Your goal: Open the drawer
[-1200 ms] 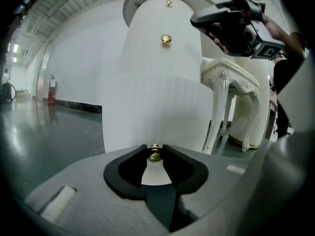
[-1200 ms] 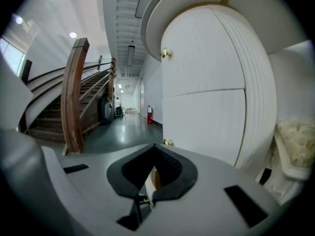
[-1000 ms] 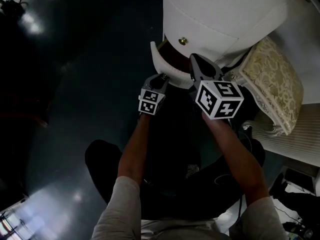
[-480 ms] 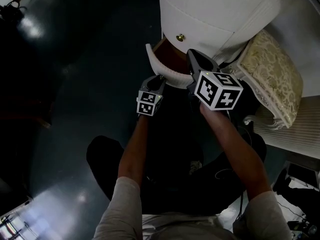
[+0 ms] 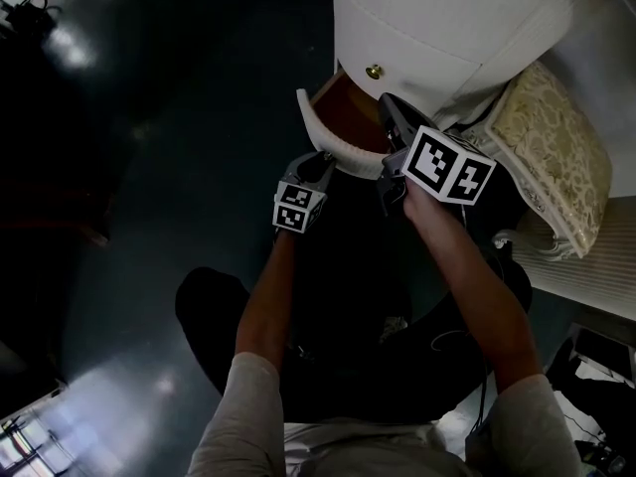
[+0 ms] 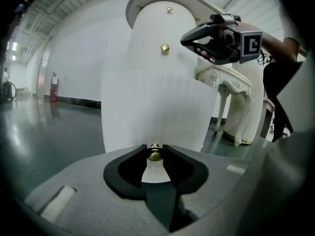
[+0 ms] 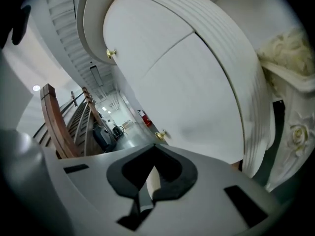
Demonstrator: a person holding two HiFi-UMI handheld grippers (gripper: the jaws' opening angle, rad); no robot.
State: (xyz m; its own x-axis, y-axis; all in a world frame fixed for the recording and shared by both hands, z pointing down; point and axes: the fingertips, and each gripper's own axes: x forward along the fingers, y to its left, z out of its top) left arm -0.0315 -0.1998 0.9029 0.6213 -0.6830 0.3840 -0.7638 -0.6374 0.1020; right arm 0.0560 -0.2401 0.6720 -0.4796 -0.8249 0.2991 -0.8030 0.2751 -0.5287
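A white rounded cabinet [image 5: 447, 28] carries brass knobs [image 5: 374, 72] on its drawer fronts. Its bottom drawer [image 5: 328, 132] stands pulled out, its brown inside [image 5: 350, 107] showing. My left gripper [image 5: 323, 157] is shut on that drawer's brass knob [image 6: 154, 153], with the white drawer front [image 6: 157, 112] right behind the jaws [image 6: 154, 149]. My right gripper [image 5: 386, 105] hovers over the drawer's right end, close to the cabinet [image 7: 187, 73], its jaw tips together [image 7: 154, 147] with nothing gripped. It also shows in the left gripper view [image 6: 184, 41], high on the right.
An ornate cream seat with a brocade cushion [image 5: 547, 157] stands just right of the cabinet, and its carved legs [image 6: 231, 107] show in the left gripper view. Dark glossy floor [image 5: 149, 167] spreads to the left. The person's legs [image 5: 328, 346] are below the grippers.
The drawer has slid further out with my left gripper on its knob, and more brown inside shows. My right gripper has rolled, so its marker cube has turned.
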